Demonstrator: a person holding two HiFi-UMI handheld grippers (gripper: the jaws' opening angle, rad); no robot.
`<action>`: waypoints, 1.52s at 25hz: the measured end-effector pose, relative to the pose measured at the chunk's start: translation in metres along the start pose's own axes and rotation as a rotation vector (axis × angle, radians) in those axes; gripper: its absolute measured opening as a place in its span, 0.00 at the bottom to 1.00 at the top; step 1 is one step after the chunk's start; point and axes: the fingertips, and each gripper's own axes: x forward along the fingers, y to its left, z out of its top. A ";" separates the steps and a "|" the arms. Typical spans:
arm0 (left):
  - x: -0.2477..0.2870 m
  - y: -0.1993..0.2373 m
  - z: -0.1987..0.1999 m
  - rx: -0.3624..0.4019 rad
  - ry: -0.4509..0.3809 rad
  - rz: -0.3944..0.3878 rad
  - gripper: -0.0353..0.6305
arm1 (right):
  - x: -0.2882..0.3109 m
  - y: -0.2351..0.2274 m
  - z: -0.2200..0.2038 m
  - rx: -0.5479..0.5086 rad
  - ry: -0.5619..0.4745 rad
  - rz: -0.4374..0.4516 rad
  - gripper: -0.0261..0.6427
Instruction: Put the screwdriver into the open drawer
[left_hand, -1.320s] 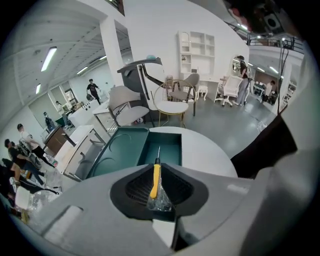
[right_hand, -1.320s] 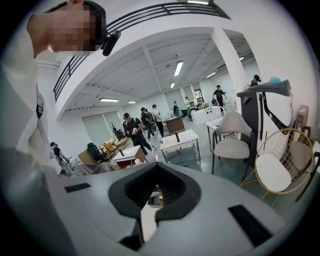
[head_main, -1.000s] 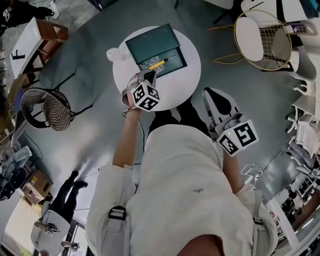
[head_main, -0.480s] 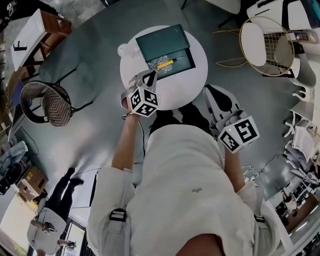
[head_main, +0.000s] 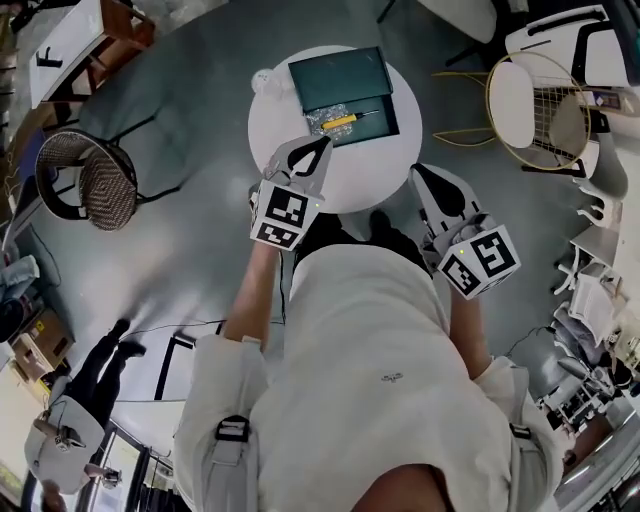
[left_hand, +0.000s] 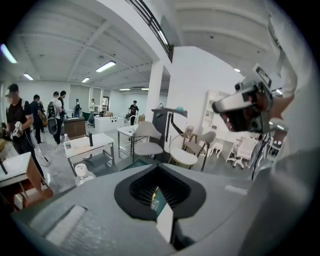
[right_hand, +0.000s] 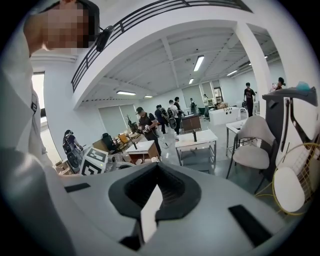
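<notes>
Now the screwdriver (head_main: 340, 121) lies inside the open drawer (head_main: 378, 126), with its yellow handle toward the left side and the thin metal shaft pointing to the right. The drawer is pulled out from a dark green box (head_main: 338, 78), which stands on a round white table (head_main: 350, 175). A small white bottle (head_main: 263, 80) stands at the table's edge, just beside the left corner of the box.

The left gripper (head_main: 322, 143) is over the near part of the table, and its tips point at the drawer without touching it. Its jaws are closed together to only a thin slit and hold nothing; through the slit its own view shows a bit of green and yellow. The right gripper (head_main: 423, 178) is off the table, just beside its right edge, above the grey floor (head_main: 190, 250). Its jaws are also pressed together and empty.
</notes>
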 end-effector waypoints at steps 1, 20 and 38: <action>-0.007 -0.005 0.009 -0.029 -0.037 -0.009 0.07 | -0.001 0.001 0.000 -0.004 -0.007 0.009 0.05; -0.048 -0.196 0.076 -0.104 -0.256 -0.067 0.07 | -0.121 -0.010 -0.037 -0.035 -0.088 0.229 0.05; -0.080 -0.335 0.059 -0.271 -0.347 0.229 0.07 | -0.274 -0.034 -0.111 -0.087 -0.025 0.352 0.05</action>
